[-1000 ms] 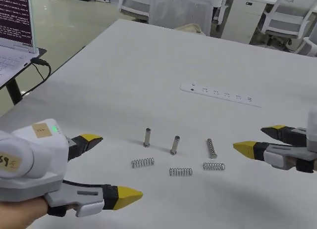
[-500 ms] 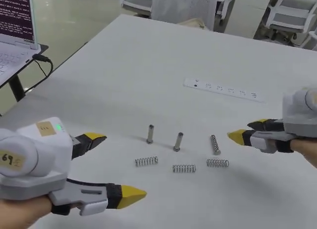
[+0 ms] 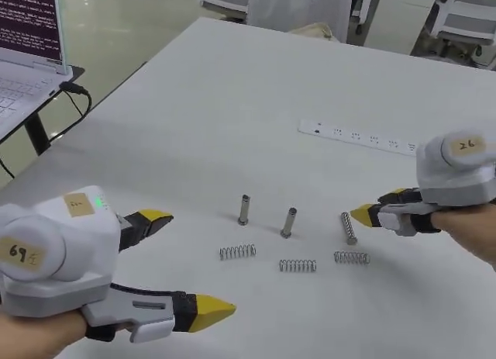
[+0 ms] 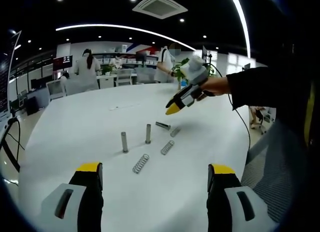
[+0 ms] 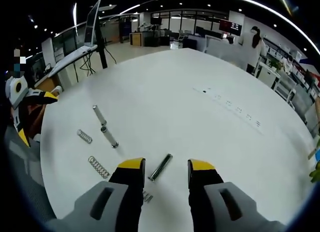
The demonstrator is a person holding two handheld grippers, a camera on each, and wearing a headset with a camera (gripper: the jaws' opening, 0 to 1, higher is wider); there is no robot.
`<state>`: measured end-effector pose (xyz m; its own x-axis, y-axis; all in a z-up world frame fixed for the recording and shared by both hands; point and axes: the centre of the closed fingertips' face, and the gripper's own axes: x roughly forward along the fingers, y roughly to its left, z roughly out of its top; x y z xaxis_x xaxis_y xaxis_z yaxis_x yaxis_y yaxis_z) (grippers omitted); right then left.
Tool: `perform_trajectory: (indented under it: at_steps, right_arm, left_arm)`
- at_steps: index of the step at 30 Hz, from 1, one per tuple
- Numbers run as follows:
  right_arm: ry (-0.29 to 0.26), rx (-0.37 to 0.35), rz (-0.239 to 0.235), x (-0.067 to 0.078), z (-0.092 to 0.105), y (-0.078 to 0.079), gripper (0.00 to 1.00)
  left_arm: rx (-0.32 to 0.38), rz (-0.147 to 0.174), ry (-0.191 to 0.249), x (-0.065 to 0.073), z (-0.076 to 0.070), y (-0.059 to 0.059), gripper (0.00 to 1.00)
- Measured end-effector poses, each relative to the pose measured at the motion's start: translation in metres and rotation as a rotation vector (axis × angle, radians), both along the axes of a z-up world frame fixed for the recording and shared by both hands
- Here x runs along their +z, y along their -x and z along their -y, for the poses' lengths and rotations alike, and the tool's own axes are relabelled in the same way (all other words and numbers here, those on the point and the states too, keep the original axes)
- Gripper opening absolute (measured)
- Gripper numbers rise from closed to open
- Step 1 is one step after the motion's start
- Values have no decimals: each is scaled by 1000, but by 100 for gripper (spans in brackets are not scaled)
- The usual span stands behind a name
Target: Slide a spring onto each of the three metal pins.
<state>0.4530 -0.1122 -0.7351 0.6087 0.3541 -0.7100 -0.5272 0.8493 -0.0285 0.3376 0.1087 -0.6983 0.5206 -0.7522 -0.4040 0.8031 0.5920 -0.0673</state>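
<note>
Two metal pins stand upright on the white table (image 3: 194,126): the left pin (image 3: 244,209) and the middle pin (image 3: 288,222). The right pin (image 3: 349,228) lies tipped over on the table. In front of each pin lies a spring: left (image 3: 237,252), middle (image 3: 297,265), right (image 3: 351,257). My right gripper (image 3: 376,206) is open, its yellow tips just right of the fallen pin. In the right gripper view that pin (image 5: 160,167) sits just ahead of the open jaws. At the near left my left gripper (image 3: 186,264) is open and holds nothing, well short of the springs.
A white power strip (image 3: 360,139) lies farther back on the table. A laptop (image 3: 23,33) with a cable stands on a side stand at the left. Office chairs (image 3: 465,18) line the far edge. People stand in the background (image 4: 87,66).
My right gripper has moved left, from the table's right side up to the fallen right pin. The left gripper has barely moved. Pins and springs are as before.
</note>
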Motion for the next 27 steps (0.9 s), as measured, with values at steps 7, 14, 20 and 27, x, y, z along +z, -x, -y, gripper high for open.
perform_trajectory:
  at_steps: [7,14,20,27]
  right_arm:
    - [9,8,-49,-14,-7,-5,29]
    - [20,-15,-90,-28,-4,-10,24]
    - [31,-26,-115,-35,-7,-16,21]
    - [43,-54,-149,-43,-8,-18,19]
  left_arm:
    - [-6,-8,-2,-2,1,2,83]
    - [-9,-19,-4,-6,1,2,83]
    - [-15,-24,-5,-7,2,2,83]
    - [-13,-28,-2,-8,2,1,82]
